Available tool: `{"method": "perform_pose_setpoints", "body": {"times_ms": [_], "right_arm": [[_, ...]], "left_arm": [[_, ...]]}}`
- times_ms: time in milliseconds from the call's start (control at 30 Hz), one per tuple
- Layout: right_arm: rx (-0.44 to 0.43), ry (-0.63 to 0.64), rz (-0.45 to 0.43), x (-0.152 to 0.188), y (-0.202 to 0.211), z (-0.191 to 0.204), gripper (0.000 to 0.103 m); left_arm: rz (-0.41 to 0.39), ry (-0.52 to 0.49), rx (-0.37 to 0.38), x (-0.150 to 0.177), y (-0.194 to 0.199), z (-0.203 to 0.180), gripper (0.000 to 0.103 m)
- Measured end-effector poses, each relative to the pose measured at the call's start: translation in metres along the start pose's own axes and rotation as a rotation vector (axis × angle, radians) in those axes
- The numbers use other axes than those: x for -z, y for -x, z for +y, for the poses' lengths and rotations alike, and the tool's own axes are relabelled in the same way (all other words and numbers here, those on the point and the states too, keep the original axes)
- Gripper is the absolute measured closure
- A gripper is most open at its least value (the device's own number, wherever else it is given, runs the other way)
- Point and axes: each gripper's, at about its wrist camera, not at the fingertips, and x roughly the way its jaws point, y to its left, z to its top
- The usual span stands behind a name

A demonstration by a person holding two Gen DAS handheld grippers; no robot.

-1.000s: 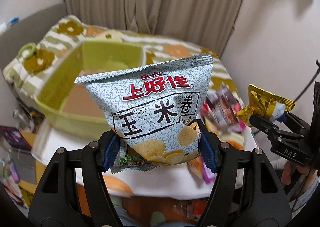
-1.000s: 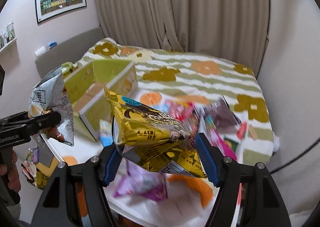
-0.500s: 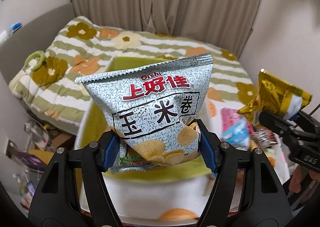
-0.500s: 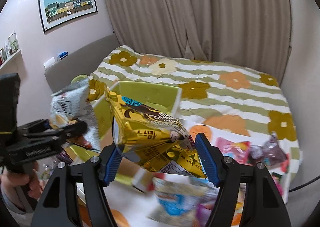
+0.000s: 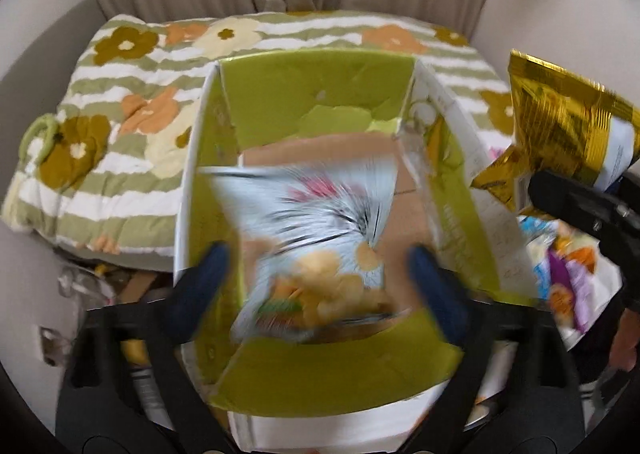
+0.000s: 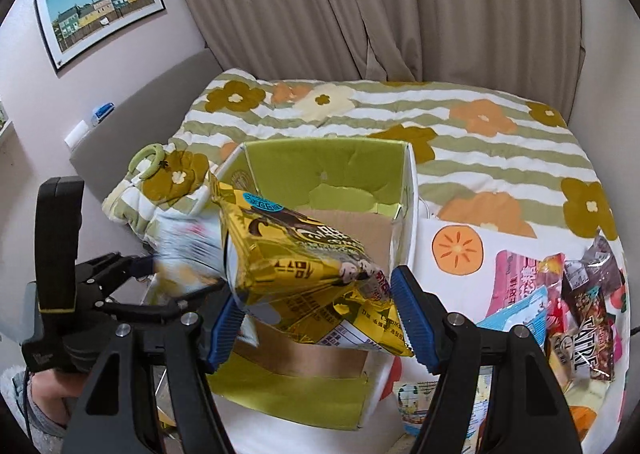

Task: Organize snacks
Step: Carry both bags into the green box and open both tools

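Observation:
An open green cardboard box (image 5: pixel 320 101) sits on the bed; it also shows in the right wrist view (image 6: pixel 328 165). My left gripper (image 5: pixel 320 274) is open above the box, jaws spread wide. The pale blue corn snack bag (image 5: pixel 316 238) is blurred, loose between the fingers, dropping into the box. It shows in the right wrist view (image 6: pixel 188 246) beside the left gripper (image 6: pixel 176 278). My right gripper (image 6: pixel 316 318) is shut on a gold snack bag (image 6: pixel 304 266) over the box's near edge. The gold bag also shows at the right in the left wrist view (image 5: pixel 568 125).
A pile of several loose snack packets (image 6: pixel 560 294) lies on the bed to the right of the box. The flowered, striped quilt (image 6: pixel 460 125) covers the bed up to the curtain. A wall and headboard (image 6: pixel 140 113) stand at the left.
My left gripper opened and let go of the pale blue bag, which now falls into the box. Both grippers moved over the box; the right still holds the gold bag.

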Motion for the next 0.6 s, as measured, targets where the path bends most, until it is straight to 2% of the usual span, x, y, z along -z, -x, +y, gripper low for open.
{"method": "perform_pose_setpoints", "body": {"times_ms": [100, 200, 300, 400, 600], "right_arm": [[0.004, -0.011, 0.024, -0.003, -0.008, 0.002, 0.036], [-0.008, -0.007, 0.035, -0.006, -0.012, 0.003, 0.036], [-0.047, 0.015, 0.046, -0.012, -0.017, 0.007, 0.036], [-0.097, 0.034, 0.095, -0.019, -0.030, 0.010, 0.036], [-0.143, 0.023, 0.167, -0.011, -0.054, 0.013, 0.035]], "left_arm": [[-0.001, -0.002, 0.007, 0.005, 0.002, 0.004, 0.000], [0.000, 0.047, 0.005, 0.011, 0.006, 0.013, 0.000], [-0.015, 0.110, -0.001, 0.017, 0.015, 0.024, 0.000], [-0.030, 0.161, 0.000, 0.020, 0.026, 0.033, 0.000], [-0.056, 0.224, -0.008, 0.017, 0.034, 0.046, 0.000]]}}
